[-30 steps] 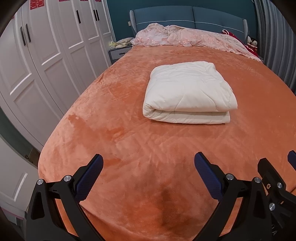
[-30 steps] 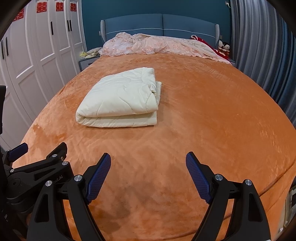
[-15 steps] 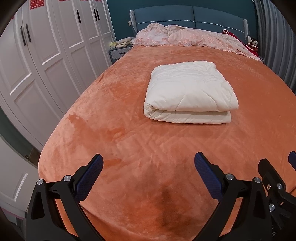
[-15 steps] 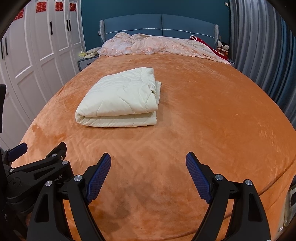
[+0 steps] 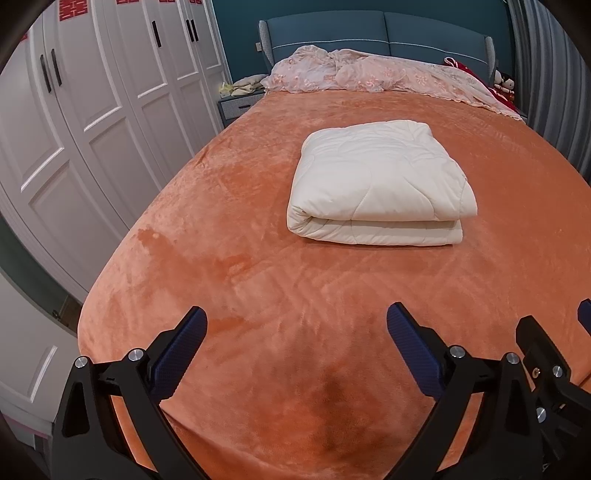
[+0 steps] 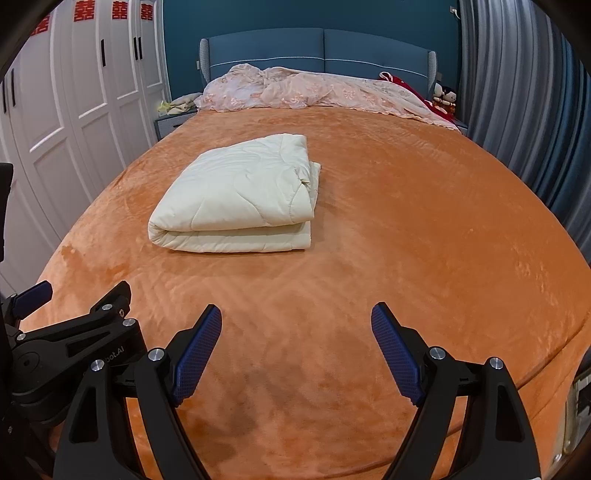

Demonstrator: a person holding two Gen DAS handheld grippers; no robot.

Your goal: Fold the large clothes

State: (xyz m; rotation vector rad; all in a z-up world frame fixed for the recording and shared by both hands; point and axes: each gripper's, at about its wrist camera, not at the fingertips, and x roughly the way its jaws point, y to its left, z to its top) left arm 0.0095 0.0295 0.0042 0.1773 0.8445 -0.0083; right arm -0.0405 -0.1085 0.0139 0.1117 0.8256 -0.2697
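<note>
The cream quilted comforter point(image 5: 376, 188), folded into a thick rectangular bundle, lies in the middle of the orange plush bedspread point(image 5: 258, 295), exactly where it lay a second ago. Nothing has shifted. The left tongs point(image 5: 297, 354) and the right tongs point(image 6: 297, 350) hover apart and empty over the bed's foot, well short of the bundle. By my reading the fold is finished and both hands are simply resting.

A folded quilt point(image 5: 376, 184) lies on the bed point(image 5: 258, 280), a crumpled sheet point(image 5: 369, 74) behind it by the headboard point(image 5: 369, 29); wardrobes point(image 5: 92, 103) stand left.
</note>
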